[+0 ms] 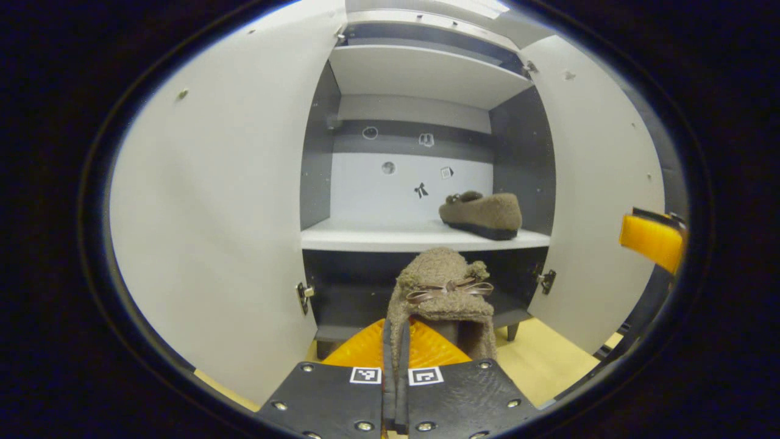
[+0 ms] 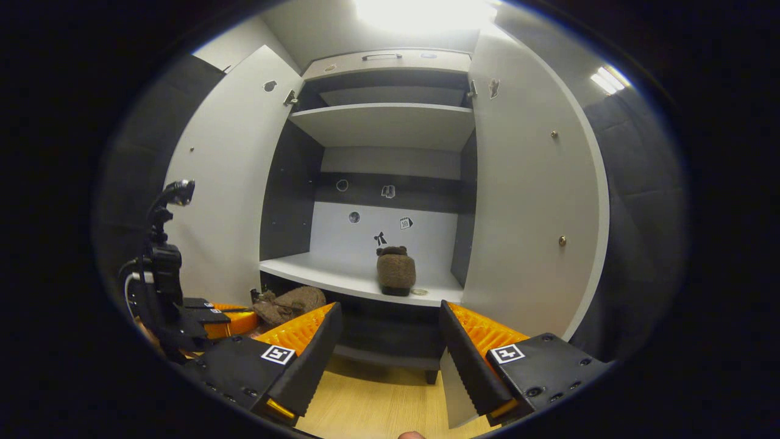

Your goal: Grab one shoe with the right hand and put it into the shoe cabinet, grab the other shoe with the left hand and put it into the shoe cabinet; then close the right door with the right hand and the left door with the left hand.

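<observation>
**Second shoe heads for the shelf**

The cabinet [image 1: 426,79] stands with both doors open; one shoe [image 1: 482,213] sits at the shelf's [image 1: 378,235] right; the left gripper [image 1: 396,366] pinches the other shoe [image 1: 442,286] below shelf level, so lift first, then set it left of its mate; the right gripper [image 2: 390,360] hangs released.

light: bright ceiling lamp [image 2: 420,9] blown out at top of right gripper view | shoe cabinet [image 1: 420,73] evenly lit, lower compartment shadowed | fisheye bends open doors [image 1: 207,201] at edges | focus: sharp, no motion blur
</observation>
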The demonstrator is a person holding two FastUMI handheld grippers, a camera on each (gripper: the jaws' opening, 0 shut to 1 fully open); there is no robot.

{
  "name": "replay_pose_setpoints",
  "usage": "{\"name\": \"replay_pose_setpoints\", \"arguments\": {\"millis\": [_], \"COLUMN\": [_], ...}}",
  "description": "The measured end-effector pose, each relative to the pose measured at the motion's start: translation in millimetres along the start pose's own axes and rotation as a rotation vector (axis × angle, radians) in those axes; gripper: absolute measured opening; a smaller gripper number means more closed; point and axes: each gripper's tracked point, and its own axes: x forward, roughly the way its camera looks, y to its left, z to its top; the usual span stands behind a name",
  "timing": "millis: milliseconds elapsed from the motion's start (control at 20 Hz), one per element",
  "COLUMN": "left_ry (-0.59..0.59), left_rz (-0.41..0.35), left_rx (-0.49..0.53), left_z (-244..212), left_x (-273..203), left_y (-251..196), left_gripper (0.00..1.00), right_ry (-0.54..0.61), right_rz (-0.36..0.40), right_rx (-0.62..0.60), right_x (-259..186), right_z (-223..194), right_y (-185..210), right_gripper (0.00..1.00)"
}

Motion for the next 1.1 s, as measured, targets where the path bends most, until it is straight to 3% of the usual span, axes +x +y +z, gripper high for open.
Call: {"name": "replay_pose_setpoints", "arguments": {"millis": [550, 1100], "left_ry": [-0.139, -0.165], "left_rz": [0.026, 0.065], "left_rx": [-0.031, -0.059], "left_z": [88, 153], "left_x": [59, 159], "left_y": [5, 21], "left_gripper": [0.01, 0.01], "right_ry": [0.003, 0.037], "right_rz": [-0.004, -0.002], "right_rx": [-0.003, 0.013], "right_x": [2, 15], "right_z": [-6, -23], "right_y": [-5, -12], "right_gripper": [1.0, 1.0]}}
